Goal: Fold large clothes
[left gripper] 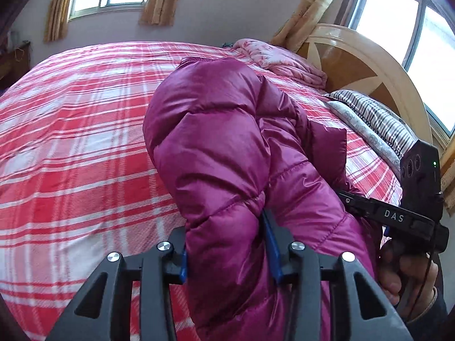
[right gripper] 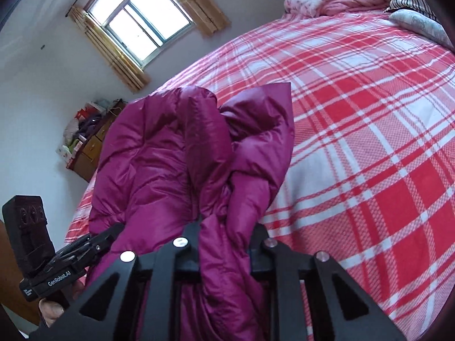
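A magenta puffy down jacket (left gripper: 221, 142) lies bunched on the red and white plaid bed cover (left gripper: 71, 142). In the left wrist view my left gripper (left gripper: 227, 253) is shut on a thick quilted fold of it, and the fabric bulges out between the blue pads (left gripper: 271, 244). My right gripper (left gripper: 355, 201) reaches into the jacket's right side, held by a hand (left gripper: 403, 272). In the right wrist view my right gripper (right gripper: 226, 236) is shut on a gathered fold of the jacket (right gripper: 159, 156). The left gripper (right gripper: 93, 241) shows at the lower left, its tips buried in the fabric.
A crumpled pink quilt (left gripper: 284, 59) and a striped pillow (left gripper: 375, 119) lie by the wooden headboard (left gripper: 355, 65). The plaid cover (right gripper: 369, 142) spreads wide to the right of the jacket. A wooden cabinet (right gripper: 88, 147) with clutter stands against the wall under a window (right gripper: 142, 22).
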`<state>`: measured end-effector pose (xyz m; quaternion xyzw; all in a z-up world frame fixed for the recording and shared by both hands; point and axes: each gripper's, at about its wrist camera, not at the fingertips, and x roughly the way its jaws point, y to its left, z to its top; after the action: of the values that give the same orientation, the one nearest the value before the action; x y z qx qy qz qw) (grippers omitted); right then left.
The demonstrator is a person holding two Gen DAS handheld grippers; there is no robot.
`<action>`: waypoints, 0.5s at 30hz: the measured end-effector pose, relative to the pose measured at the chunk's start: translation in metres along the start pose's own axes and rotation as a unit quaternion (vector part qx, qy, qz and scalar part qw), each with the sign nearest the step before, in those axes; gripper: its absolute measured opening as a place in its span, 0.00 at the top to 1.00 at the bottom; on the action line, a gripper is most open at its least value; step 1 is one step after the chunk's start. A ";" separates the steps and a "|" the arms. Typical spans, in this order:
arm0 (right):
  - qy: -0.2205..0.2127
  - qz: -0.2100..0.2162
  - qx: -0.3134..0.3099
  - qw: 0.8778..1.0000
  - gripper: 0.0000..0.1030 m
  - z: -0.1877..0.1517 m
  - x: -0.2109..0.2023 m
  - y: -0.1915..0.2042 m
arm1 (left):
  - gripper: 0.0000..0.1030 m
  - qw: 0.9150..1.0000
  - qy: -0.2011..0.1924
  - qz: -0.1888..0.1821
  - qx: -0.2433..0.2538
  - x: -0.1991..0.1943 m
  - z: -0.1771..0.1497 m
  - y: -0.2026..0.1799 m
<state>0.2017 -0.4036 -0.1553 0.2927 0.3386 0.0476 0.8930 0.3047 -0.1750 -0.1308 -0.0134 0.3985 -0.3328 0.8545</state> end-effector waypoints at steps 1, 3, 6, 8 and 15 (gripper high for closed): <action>0.001 0.006 -0.003 1.000 0.79 -0.001 0.000 0.008 | 0.58 1.000 -0.005 0.005 0.001 -0.011 -0.001 0.003; 0.001 0.018 -0.011 1.000 0.79 -0.003 0.000 0.023 | 0.58 1.000 -0.012 0.022 0.002 -0.029 -0.003 0.009; 0.006 0.042 -0.030 0.999 0.79 -0.004 0.007 0.057 | 0.58 0.999 -0.022 0.048 0.000 -0.056 -0.008 0.026; 0.013 0.060 -0.042 0.997 0.79 -0.007 0.013 0.077 | 0.58 0.997 -0.027 0.071 -0.007 -0.071 -0.011 0.040; 0.045 0.100 -0.086 0.990 0.79 -0.018 0.054 0.145 | 0.58 0.988 -0.051 0.145 -0.031 -0.124 -0.031 0.087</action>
<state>0.2485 -0.2599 -0.1165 0.2442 0.3420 0.1785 0.8897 0.2748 -0.0277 -0.0934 0.0013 0.3623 -0.1919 0.9121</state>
